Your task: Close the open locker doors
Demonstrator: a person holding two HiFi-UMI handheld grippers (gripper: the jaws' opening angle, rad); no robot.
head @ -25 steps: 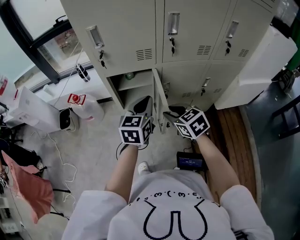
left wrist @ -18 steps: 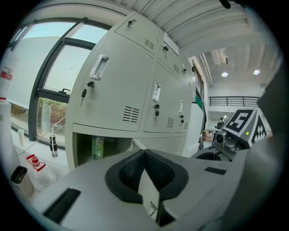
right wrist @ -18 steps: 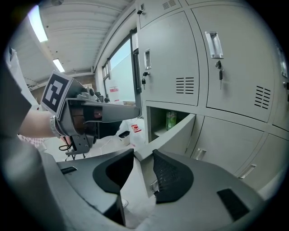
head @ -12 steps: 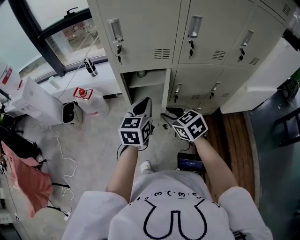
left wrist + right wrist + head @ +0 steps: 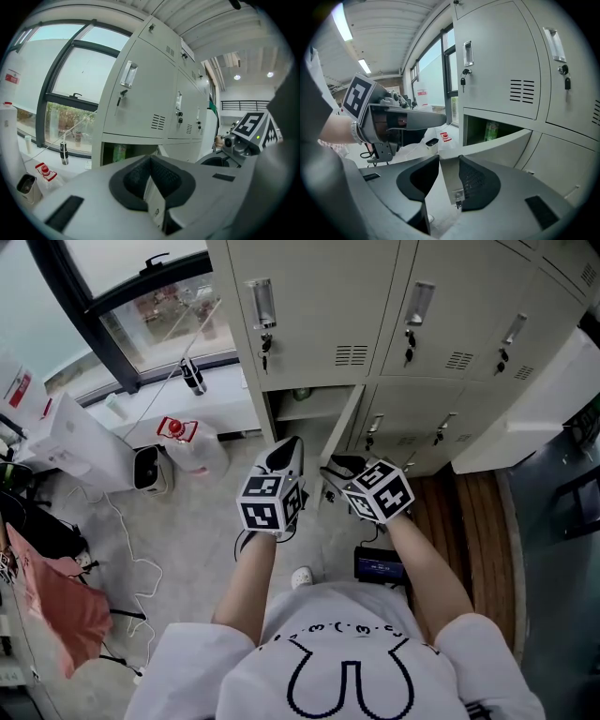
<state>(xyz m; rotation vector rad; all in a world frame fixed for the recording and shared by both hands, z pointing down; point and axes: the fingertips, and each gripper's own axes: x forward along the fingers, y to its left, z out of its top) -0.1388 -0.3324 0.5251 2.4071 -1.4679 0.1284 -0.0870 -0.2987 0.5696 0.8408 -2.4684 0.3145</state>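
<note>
At the bottom-left locker (image 5: 272, 418): its door (image 5: 339, 442) stands roughly half open, hinged on the right, with the free edge out toward the person.
Other doors: every other one in view looks shut, with keys hanging in the locks.
Right claw (image 5: 449, 161): the jaws are apart and have just opened wider. The door's free edge, with its small key (image 5: 458, 202), shows in the gap, and the pads are not pressing on it.
Left claw (image 5: 150, 160): the pads meet at the tips and grip nothing. It sits just beside the door, on its inner side.
Risk, slip: with no grip, the door probably has to be pushed, and a thin edge can slide out of the gap and swing back.
Risk, pinch: the left claw seems to lie in the door's path, so it could get caught against the frame.
Risk, key: the dangling key could snag a pad.
Risk, latch: a soft push may leave the door ajar.
Inside the locker: a shelf with what looks like a green bottle (image 5: 301, 393) on it. The space below is hidden by the door and claws.
</note>
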